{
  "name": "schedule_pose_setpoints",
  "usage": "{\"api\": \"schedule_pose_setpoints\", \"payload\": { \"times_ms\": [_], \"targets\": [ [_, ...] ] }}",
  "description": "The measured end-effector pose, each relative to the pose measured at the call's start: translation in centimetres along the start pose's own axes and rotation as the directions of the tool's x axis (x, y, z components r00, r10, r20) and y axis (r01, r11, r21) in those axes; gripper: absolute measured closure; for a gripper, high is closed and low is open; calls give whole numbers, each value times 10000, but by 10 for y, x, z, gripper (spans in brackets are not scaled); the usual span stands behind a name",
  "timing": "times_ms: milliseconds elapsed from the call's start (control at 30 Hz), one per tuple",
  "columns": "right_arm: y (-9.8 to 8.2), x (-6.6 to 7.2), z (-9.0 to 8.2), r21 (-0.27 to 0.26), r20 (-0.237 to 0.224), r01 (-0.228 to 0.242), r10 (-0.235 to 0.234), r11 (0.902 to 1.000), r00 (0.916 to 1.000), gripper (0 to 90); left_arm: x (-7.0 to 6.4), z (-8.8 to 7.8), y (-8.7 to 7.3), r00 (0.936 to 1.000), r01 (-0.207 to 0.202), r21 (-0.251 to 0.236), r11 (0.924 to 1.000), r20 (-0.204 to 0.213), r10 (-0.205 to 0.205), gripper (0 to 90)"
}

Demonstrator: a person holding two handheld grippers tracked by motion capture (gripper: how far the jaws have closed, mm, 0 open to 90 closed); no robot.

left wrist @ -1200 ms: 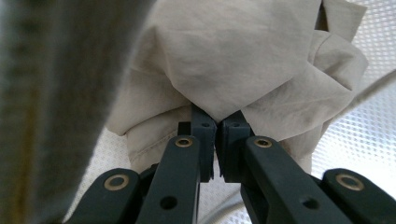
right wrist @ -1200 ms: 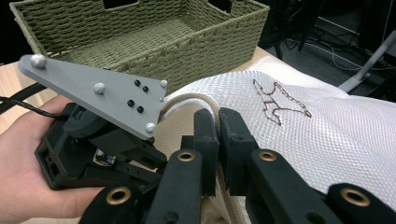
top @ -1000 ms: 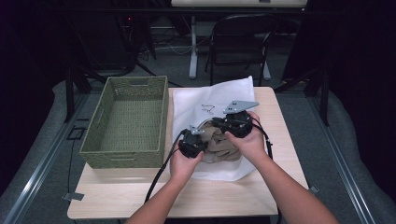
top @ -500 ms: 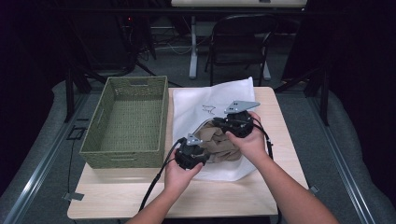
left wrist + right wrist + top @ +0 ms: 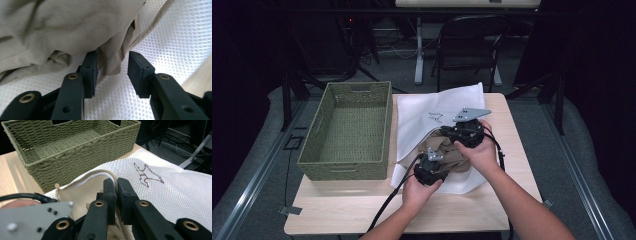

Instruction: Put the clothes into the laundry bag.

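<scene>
Nearest to me, my left hand-held gripper [image 5: 430,169] sits at the near edge of the white mesh bag [image 5: 432,112], which I take as my landmark. A second ago it was higher up on the tan garment [image 5: 447,152], close beside my right one; now it has come back toward me and lower, to the garment's near end. Its jaws have just been opening, and in the left gripper view they stand apart [image 5: 112,72] with a hanging fold of the tan garment [image 5: 75,30] between them; the left pad looks to touch the cloth and the right pad stands clear, so nothing is clamped.

The garment lies bunched on the bag's near half, at its opening, partly over the mesh [image 5: 170,50].

Just beyond, my right hand-held gripper [image 5: 464,132] holds the same spot as before, at the bag's opening. In the right gripper view its jaws [image 5: 116,192] are together, pinching the bag's corded rim [image 5: 100,173] and lifting it off the garment.

Left of the bag, almost against it, stands the green woven basket [image 5: 347,130] on the tabletop [image 5: 512,150], unchanged.
</scene>
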State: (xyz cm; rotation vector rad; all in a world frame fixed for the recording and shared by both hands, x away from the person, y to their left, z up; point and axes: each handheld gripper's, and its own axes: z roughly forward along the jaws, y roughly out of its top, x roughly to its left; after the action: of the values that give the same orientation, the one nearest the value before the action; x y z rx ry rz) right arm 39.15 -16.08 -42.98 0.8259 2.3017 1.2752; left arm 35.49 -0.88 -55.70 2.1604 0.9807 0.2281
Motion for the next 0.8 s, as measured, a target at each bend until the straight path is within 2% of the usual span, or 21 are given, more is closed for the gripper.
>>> {"api": "schedule_pose_setpoints", "payload": {
  "times_ms": [33,133,200,367,500,600,800],
  "targets": [
    [0,0,0,-18,-1,-9,9,10000,10000,850,-1,2,0,10000,-1,101,9999,7,1,669],
    [-1,0,0,-9,1,-32,32,10000,10000,850,-3,7,0,9989,-297,247,9993,-345,306,809],
    [-1,0,0,-2,-8,-15,15,10000,10000,850,-2,9,1,9972,-458,259,9986,-572,473,857],
    [-1,0,-1,-35,1,-31,31,10000,10000,850,6,7,7,9936,-511,223,9984,-997,531,885],
    [-1,0,-1,-8,10,-45,45,10000,10000,850,12,2,11,9932,-339,13,9994,-1111,339,889],
    [-1,-2,-1,48,30,-19,19,10000,10000,850,16,-2,12,9890,-528,49,9986,-1379,530,890],
    [-2,-4,-1,83,77,-63,62,9999,10000,850,25,-6,13,9862,-329,35,9995,-1620,330,889]
  ]
}}
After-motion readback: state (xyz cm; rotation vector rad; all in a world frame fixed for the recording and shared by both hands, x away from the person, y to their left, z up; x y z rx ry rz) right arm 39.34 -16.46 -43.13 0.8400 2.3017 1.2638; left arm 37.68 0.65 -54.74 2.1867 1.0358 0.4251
